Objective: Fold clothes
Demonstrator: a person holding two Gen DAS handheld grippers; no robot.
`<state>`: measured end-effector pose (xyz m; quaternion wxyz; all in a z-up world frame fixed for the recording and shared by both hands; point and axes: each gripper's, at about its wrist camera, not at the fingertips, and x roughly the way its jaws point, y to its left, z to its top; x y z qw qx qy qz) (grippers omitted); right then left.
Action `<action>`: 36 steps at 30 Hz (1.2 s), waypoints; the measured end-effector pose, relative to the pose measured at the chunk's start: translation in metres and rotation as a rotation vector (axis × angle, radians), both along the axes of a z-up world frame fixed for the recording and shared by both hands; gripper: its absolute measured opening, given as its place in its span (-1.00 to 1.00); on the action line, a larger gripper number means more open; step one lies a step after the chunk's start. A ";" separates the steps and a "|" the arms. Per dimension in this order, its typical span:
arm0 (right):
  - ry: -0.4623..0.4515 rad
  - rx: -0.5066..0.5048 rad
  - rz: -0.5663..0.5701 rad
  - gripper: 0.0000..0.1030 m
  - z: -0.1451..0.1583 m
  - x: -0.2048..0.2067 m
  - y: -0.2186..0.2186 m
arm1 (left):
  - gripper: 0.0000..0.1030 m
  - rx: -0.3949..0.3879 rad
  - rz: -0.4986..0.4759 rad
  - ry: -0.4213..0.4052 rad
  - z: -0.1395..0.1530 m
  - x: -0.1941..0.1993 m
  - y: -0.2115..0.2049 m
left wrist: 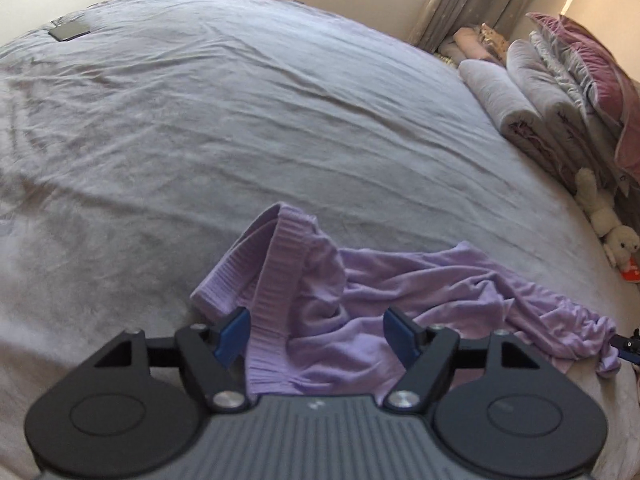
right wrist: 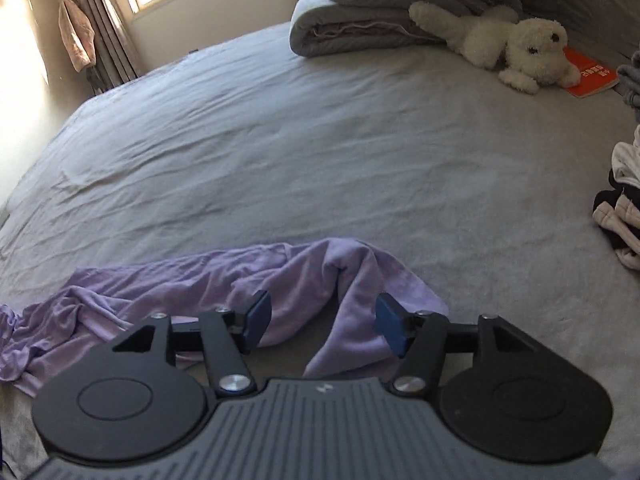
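Observation:
A crumpled lilac garment [left wrist: 400, 292] lies on the grey bed sheet [left wrist: 240, 120], its ribbed waistband [left wrist: 280, 264] bunched up at the left end. My left gripper [left wrist: 316, 334] hovers over that waistband end with its jaws open; cloth lies between the blue pads [left wrist: 232, 336] but they do not press on it. In the right wrist view the same garment [right wrist: 200, 280] stretches leftward. My right gripper [right wrist: 324, 326] stands open over its other end, a fold of cloth rising between the pads [right wrist: 390, 328] without being pinched.
Rolled grey and pink quilts [left wrist: 532, 92] and a white plush toy [right wrist: 516, 48] on an orange book [right wrist: 588, 74] lie at the bed's head. A pile of black and white clothes [right wrist: 622, 208] sits at the right edge. A dark flat object [left wrist: 69, 32] rests far left.

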<state>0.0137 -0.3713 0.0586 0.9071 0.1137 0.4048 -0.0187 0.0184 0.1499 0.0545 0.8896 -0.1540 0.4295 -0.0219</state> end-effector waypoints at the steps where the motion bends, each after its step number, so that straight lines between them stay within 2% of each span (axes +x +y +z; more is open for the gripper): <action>1: 0.025 -0.014 0.004 0.24 -0.005 0.004 0.000 | 0.47 0.007 0.008 0.010 -0.002 0.001 0.001; 4: 0.073 -0.059 0.026 0.24 -0.017 0.017 -0.001 | 0.44 0.014 0.006 0.025 -0.006 0.001 -0.002; 5: 0.073 -0.078 0.048 0.09 -0.018 0.018 0.002 | 0.13 0.013 0.009 0.031 -0.006 0.000 -0.003; 6: 0.070 -0.104 0.068 -0.15 -0.020 0.020 0.003 | -0.23 0.012 0.011 0.037 -0.007 -0.001 -0.004; 7: 0.071 -0.127 0.068 -0.69 -0.021 0.022 0.004 | -0.72 0.010 0.014 0.041 -0.008 -0.002 -0.005; 8: 0.063 -0.143 0.059 -0.80 -0.019 0.023 0.003 | -0.82 -0.009 0.021 0.034 -0.006 -0.003 -0.001; 9: 0.029 -0.143 0.056 -0.80 -0.014 0.021 0.002 | -0.88 -0.048 0.035 0.013 -0.001 -0.006 0.004; 13: -0.226 -0.104 0.004 -0.82 0.031 -0.007 -0.004 | -0.91 -0.171 0.091 -0.141 0.032 -0.025 0.030; 15: -0.312 -0.084 -0.034 -0.82 0.045 -0.018 -0.010 | -0.97 -0.236 0.136 -0.218 0.043 -0.034 0.048; 19: -0.391 -0.068 -0.107 -0.82 0.055 -0.029 -0.022 | -0.97 -0.331 0.207 -0.285 0.050 -0.039 0.075; 22: -0.447 -0.049 -0.122 -0.82 0.063 -0.036 -0.024 | -0.96 -0.341 0.167 -0.290 0.050 -0.037 0.070; 25: -0.436 -0.065 -0.123 -0.82 0.064 -0.032 -0.021 | -0.96 -0.314 0.140 -0.262 0.046 -0.033 0.062; 31: -0.359 -0.029 -0.164 -0.81 0.053 -0.030 -0.027 | -0.93 -0.286 0.116 -0.178 0.034 -0.023 0.055; 33: -0.310 -0.030 -0.165 -0.77 0.048 -0.028 -0.027 | -0.55 -0.256 0.098 -0.123 0.028 -0.020 0.051; 34: -0.282 -0.033 -0.164 -0.74 0.045 -0.026 -0.026 | -0.18 -0.235 0.095 -0.099 0.025 -0.018 0.049; 35: -0.256 -0.036 -0.162 -0.72 0.042 -0.025 -0.026 | -0.06 -0.213 0.092 -0.085 0.023 -0.018 0.046; 36: -0.248 -0.036 -0.160 -0.72 0.040 -0.025 -0.025 | -0.05 -0.190 0.087 -0.074 0.021 -0.018 0.043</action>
